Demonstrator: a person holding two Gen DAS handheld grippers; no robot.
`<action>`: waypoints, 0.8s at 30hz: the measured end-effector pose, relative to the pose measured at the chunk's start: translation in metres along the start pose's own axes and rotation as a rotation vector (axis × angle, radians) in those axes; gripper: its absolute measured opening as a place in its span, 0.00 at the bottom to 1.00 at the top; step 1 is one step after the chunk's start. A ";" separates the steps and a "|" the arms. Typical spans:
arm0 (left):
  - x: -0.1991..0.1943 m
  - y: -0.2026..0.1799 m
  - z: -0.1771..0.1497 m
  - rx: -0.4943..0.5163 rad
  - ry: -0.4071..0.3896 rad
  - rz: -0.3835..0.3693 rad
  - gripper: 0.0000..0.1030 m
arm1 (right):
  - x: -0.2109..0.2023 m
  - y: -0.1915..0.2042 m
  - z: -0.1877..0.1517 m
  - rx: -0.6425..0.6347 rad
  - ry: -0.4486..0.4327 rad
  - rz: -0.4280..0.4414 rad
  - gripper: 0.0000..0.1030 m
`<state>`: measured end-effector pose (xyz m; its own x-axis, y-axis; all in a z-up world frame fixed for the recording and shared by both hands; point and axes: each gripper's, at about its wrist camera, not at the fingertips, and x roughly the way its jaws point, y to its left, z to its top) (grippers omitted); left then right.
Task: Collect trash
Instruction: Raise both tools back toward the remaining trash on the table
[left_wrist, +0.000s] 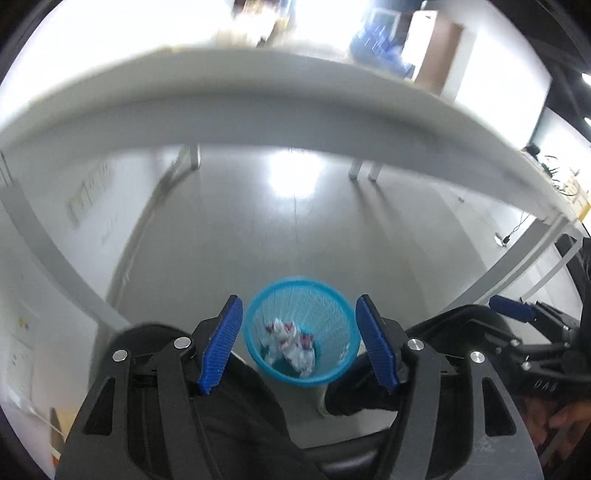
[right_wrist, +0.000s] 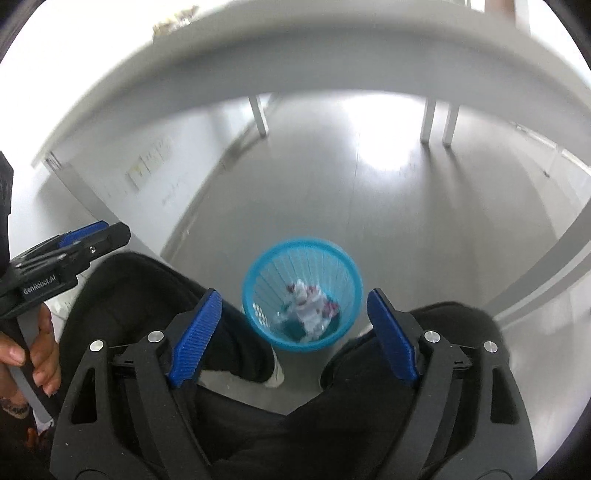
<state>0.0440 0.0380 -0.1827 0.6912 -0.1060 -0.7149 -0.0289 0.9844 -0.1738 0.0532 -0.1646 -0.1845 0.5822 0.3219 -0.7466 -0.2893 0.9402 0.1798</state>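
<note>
While both cameras look down past the person's dark-trousered knees, the left hand-held gripper (left_wrist: 299, 341) and right hand-held gripper (right_wrist: 295, 332) each gape wide and hold nothing. Just beyond, on the floor between the feet, a blue mesh bin (left_wrist: 301, 334) holds crumpled wrappers (left_wrist: 291, 341). A drop looks finished; next likely means lifting back to the table (left_wrist: 258, 110) above for more trash.
</note>
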 end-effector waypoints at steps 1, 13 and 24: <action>-0.007 -0.001 0.001 0.007 -0.017 -0.004 0.68 | -0.009 0.001 0.000 -0.003 -0.023 -0.001 0.79; -0.093 0.004 0.044 -0.010 -0.245 -0.010 0.94 | -0.108 0.012 0.045 -0.020 -0.277 0.041 0.87; -0.104 0.012 0.092 0.008 -0.292 0.006 0.94 | -0.130 0.028 0.115 -0.104 -0.379 0.030 0.91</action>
<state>0.0381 0.0743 -0.0477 0.8696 -0.0559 -0.4905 -0.0289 0.9861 -0.1635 0.0568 -0.1675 -0.0082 0.8058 0.3857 -0.4493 -0.3744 0.9197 0.1180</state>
